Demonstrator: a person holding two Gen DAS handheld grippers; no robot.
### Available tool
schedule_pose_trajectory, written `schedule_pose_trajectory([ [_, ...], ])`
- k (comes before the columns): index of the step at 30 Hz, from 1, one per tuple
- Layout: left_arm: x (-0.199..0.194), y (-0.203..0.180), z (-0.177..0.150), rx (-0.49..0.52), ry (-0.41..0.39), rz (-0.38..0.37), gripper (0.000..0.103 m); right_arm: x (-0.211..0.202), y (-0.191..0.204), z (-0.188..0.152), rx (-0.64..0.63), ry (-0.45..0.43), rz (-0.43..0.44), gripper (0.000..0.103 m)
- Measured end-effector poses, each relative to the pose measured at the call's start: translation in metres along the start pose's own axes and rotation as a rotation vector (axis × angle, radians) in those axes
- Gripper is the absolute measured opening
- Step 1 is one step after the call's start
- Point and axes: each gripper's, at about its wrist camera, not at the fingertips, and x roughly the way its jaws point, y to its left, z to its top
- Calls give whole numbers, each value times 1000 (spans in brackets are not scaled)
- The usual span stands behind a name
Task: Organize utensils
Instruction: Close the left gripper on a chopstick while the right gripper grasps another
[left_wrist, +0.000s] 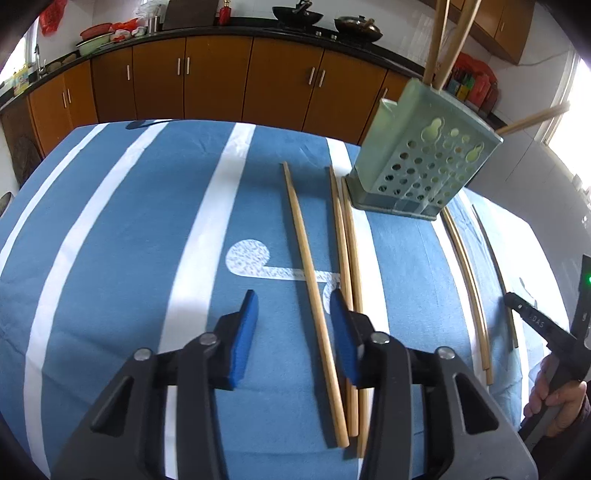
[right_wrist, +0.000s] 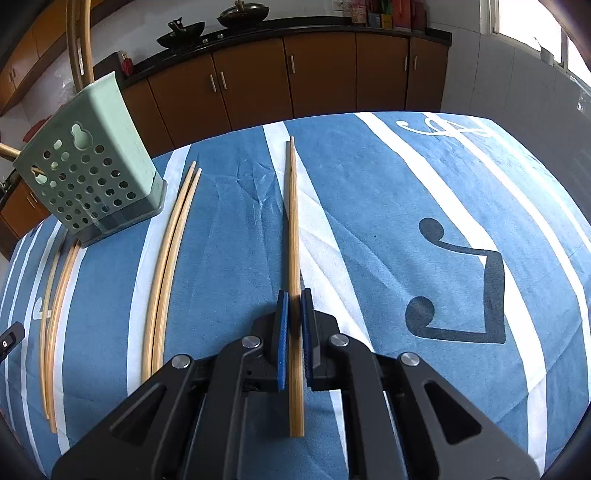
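chopsticks (right_wrist: 294, 258): smooth wood | holder (left_wrist: 424, 155): matt plastic | tablecloth (right_wrist: 369, 221): creased cloth

Pale green plastic holder with round holes (left_wrist: 424, 162) stands upright on cloth, few long wooden chopsticks (left_wrist: 439, 40) poking out top. Single light wooden chopstick (left_wrist: 314, 295) lies flat. Pair of wooden chopsticks (left_wrist: 347, 266) lies side by side, tips just beside holder base. Another pair (right_wrist: 170, 258) lies near holder's other side. One more chopstick (right_wrist: 294, 258) pinched between blue pads.
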Motion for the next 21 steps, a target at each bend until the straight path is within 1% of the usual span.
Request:
schedule_pose_trajectory([
  [3, 11, -8, -1, 23, 22, 21, 26, -1, 3, -2, -25, -11, -11, 8],
  [7, 17, -17, -6, 51, 33, 21, 25, 0, 2, 0, -29, -11, -4, 8],
  [10, 19, -22, -8, 74, 24, 48, 22, -2, 3, -2, -34, -14, -4, 8],
  [12, 20, -24, -9, 94, 16, 86, 11, -1, 4, -1, -40, -16, -8, 8],
  [13, 21, -23, -8, 94, 15, 100, 9, -2, 5, -2, -42, -17, -8, 8],
  [15, 21, -15, -4, 82, 13, 116, 8, -3, 5, -2, -43, -15, 3, 8],
  [18, 23, 8, 7, 40, 4, 170, 8, -5, 4, -5, -52, -17, 34, 8],
  [19, 23, 14, 10, 29, 2, 176, 8, -6, 5, -6, -61, -21, 37, 8],
  [21, 23, 27, 15, 23, 3, 155, 9, -7, 8, -8, -79, -29, 33, 8],
])
